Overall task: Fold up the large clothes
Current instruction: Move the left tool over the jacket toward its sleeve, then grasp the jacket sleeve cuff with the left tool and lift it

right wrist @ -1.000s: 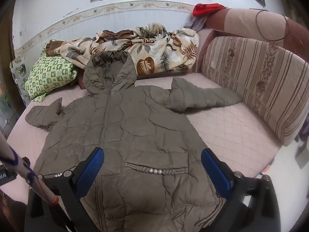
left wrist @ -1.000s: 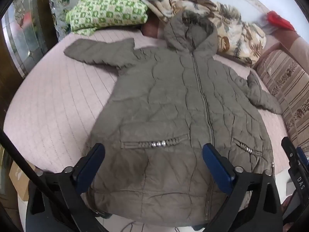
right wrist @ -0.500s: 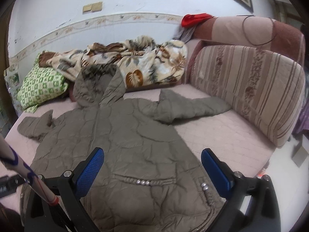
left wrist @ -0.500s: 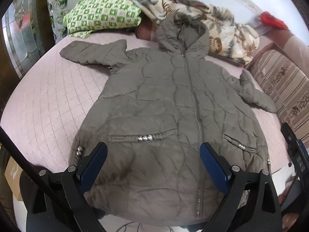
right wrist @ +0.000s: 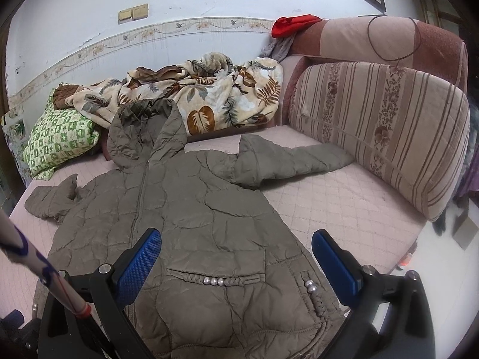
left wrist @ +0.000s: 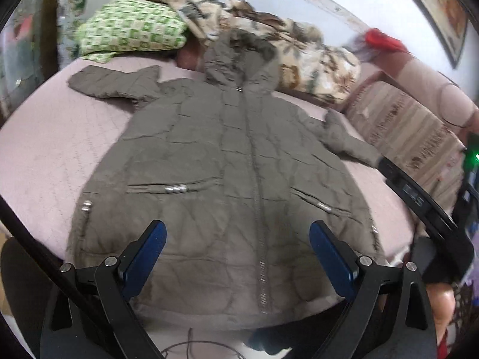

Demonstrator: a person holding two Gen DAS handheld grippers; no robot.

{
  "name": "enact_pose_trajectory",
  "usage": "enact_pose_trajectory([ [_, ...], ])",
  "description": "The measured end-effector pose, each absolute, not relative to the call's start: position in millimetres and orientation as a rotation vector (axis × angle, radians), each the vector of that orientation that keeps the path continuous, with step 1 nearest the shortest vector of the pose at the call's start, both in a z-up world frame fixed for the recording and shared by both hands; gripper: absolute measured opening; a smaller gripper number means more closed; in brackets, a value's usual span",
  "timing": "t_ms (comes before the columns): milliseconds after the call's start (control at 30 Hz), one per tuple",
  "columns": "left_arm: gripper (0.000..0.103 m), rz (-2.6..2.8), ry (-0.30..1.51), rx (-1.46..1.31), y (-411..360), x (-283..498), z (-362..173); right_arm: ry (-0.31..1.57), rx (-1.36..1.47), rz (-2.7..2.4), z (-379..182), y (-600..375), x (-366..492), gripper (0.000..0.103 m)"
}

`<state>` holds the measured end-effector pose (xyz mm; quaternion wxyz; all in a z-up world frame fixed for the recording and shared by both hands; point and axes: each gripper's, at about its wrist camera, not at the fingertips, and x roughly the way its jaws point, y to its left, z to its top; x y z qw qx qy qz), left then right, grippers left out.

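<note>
An olive-grey quilted hooded coat (left wrist: 227, 161) lies flat, front up and zipped, on a pink quilted bed (left wrist: 45, 155). Both sleeves are spread out to the sides and the hood points to the far wall. It also shows in the right wrist view (right wrist: 191, 227). My left gripper (left wrist: 238, 239) is open and empty, held above the coat's hem. My right gripper (right wrist: 236, 248) is open and empty, above the coat's lower right part near its pocket (right wrist: 215, 279). The right gripper's body shows at the right edge of the left wrist view (left wrist: 425, 209).
A green checked pillow (right wrist: 60, 140) and a leaf-print blanket (right wrist: 209, 101) lie at the head of the bed. A striped cushion (right wrist: 386, 131) leans along the right side. A red cloth (right wrist: 292, 24) lies on the headboard. The floor (right wrist: 443, 266) lies off the bed's right edge.
Both grippers have drawn back and lifted, so more of the coat and the far wall shows. The coat has not moved. Both grippers stay open.
</note>
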<state>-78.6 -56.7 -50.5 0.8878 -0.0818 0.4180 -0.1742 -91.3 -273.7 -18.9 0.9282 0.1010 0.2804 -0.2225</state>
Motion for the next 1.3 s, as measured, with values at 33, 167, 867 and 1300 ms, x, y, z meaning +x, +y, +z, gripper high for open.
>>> enact_pose_trajectory([
  [33, 0.096, -0.383, 0.881, -0.163, -61, -81, -52, 0.573, 0.205, -0.459, -18, -273, -92, 0.102],
  [167, 0.096, -0.452, 0.905, -0.130, -71, -85, -54, 0.573, 0.202, -0.461, -17, -271, -93, 0.102],
  [867, 0.096, 0.115, 0.787, -0.124, 96, 6, -24, 0.546, -0.001, -0.408, -2, -208, -79, 0.102],
  [1300, 0.070, 0.168, 0.941, -0.451, 241, 185, -71, 0.691, 0.040, -0.237, -31, -196, -53, 0.102],
])
